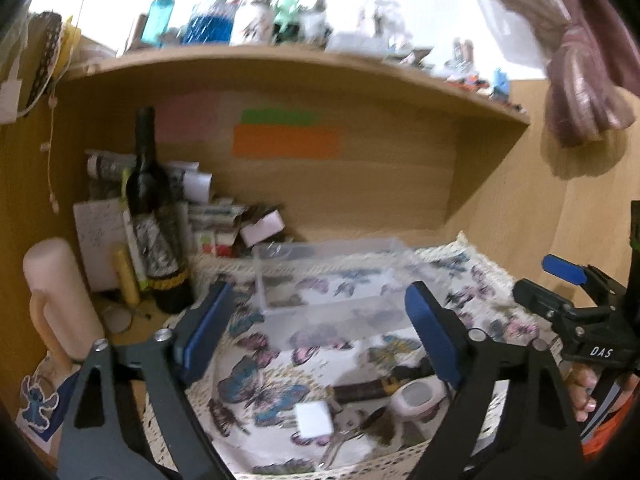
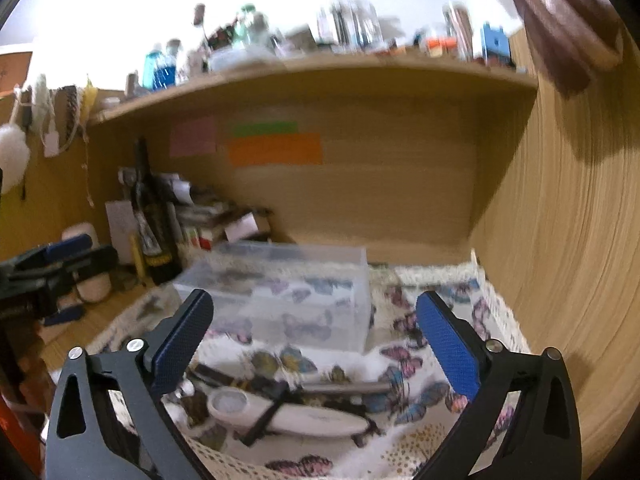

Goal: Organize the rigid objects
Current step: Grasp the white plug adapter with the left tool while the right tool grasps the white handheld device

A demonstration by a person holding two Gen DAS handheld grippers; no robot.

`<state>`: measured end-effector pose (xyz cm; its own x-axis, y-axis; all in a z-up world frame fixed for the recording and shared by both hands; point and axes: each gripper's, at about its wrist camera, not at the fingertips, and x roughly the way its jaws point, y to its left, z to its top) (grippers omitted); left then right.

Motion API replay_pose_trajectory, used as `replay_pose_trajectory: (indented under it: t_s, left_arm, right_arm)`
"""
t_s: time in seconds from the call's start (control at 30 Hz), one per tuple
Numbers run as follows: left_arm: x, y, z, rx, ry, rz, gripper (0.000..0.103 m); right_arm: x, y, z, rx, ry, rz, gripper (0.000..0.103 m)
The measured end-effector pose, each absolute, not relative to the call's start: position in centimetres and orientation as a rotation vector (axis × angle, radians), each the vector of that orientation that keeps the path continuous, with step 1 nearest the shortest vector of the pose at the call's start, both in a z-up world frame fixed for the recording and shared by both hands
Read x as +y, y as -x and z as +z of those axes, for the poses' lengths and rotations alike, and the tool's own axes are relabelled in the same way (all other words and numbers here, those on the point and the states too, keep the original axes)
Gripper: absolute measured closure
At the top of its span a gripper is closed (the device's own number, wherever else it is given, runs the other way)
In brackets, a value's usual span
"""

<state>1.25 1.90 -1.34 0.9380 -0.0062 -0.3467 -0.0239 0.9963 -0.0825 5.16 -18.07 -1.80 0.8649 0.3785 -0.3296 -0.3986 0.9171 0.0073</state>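
A clear plastic box (image 1: 332, 280) stands empty on the butterfly cloth (image 1: 472, 280); it also shows in the right wrist view (image 2: 288, 296). My left gripper (image 1: 320, 332) is open and empty, above a white cube (image 1: 314, 420), keys (image 1: 344, 440), a dark tool (image 1: 372, 388) and a white roll of tape (image 1: 418, 398). My right gripper (image 2: 316, 340) is open and empty, above a white oval device (image 2: 296, 416) with a round lens and a dark pen (image 2: 344, 389). The right gripper also shows at the right of the left wrist view (image 1: 568, 292).
A dark wine bottle (image 1: 154, 216), a pale candle (image 1: 60, 300), boxes and papers (image 1: 224, 220) crowd the back left corner. A wooden shelf (image 1: 304, 64) with bottles hangs overhead. A wooden side wall (image 2: 560, 260) closes the right.
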Motion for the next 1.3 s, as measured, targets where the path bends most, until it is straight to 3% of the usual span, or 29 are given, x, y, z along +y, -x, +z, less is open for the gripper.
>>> replay_pose_trajectory:
  t_s: [0.37,0.43,0.77,0.83,1.1,1.17,1.3]
  left_arm:
    - [3.3,-2.2,-7.5,0.584,0.104,0.016,0.022]
    - [3.0,-2.5,-8.7,0.625,0.108,0.004,0.028]
    - [2.1,-4.4,-12.4,0.748,0.151,-0.047,0.049]
    - [2.1,-4.6,-12.4,0.748,0.145,-0.044,0.057]
    - [2.4,-4.5,-12.5,0.73,0.126,-0.039,0.057]
    - [2.7,-4.3,-12.4,0.726,0.131,-0.037,0.057]
    - [3.2,-3.9,-12.3,0.716,0.131,-0.027,0.057]
  right_arm:
    - [-17.5,-6.4,-6.9,0.512,0.096,0.449,0.008]
    - [-17.1,-6.4,-7.7,0.544,0.115,0.473,0.012]
    - [-15.3,-6.9,-11.4,0.676,0.281,0.547,0.013]
    - [-15.0,-7.3,-11.7,0.692,0.299,0.553,0.013]
    - [-13.1,-9.6,-11.9,0.725,0.355,0.603,0.014]
    - [-12.3,-10.1,-12.0,0.738,0.371,0.635,0.019]
    - [-11.0,-10.6,-12.1,0.772,0.403,0.691,0.041]
